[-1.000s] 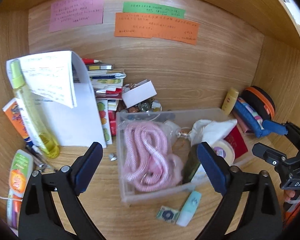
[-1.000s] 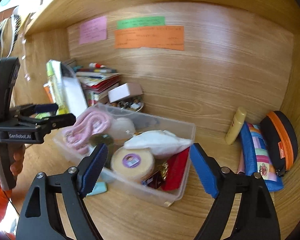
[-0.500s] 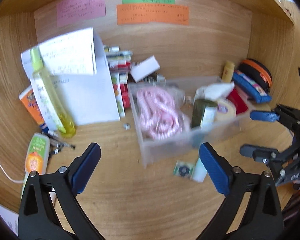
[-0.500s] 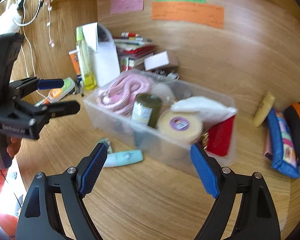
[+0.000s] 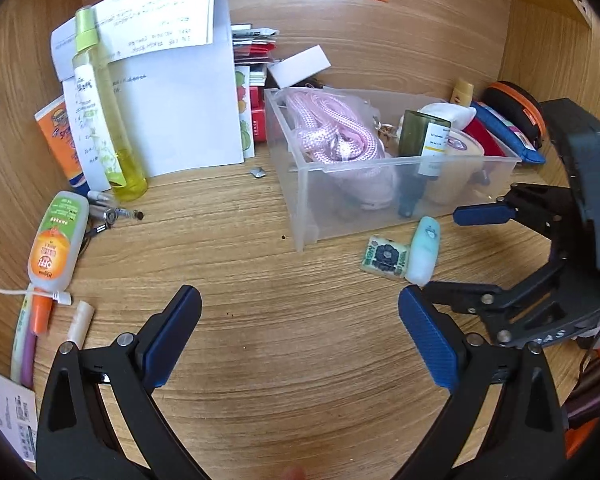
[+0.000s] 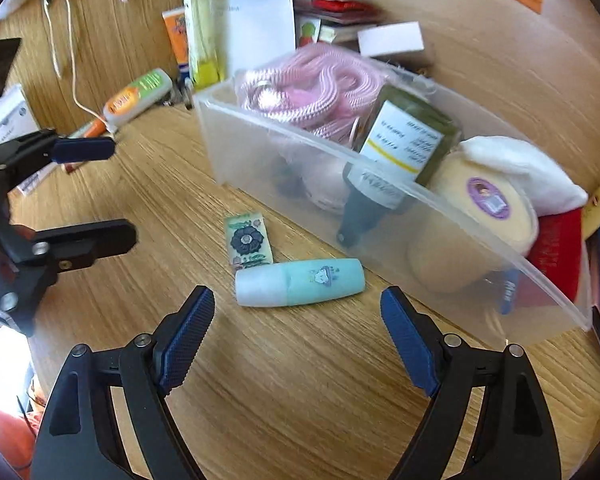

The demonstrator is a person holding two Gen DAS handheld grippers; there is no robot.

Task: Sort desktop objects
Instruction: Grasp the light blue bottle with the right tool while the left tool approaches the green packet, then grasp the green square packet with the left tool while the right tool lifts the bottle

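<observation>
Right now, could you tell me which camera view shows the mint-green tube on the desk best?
The right wrist view: the mint-green tube lies large and unobstructed just ahead of the open right tool. The left wrist view shows it smaller, off to the side.

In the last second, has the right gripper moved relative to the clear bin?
Yes. The right gripper has pulled back from over the clear bin toward the front of the desk, jaws open, and now faces the mint tube lying before the bin.

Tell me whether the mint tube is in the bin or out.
Out: the mint-green plastic tube lies flat on the wooden desk beside the clear plastic bin.
</observation>
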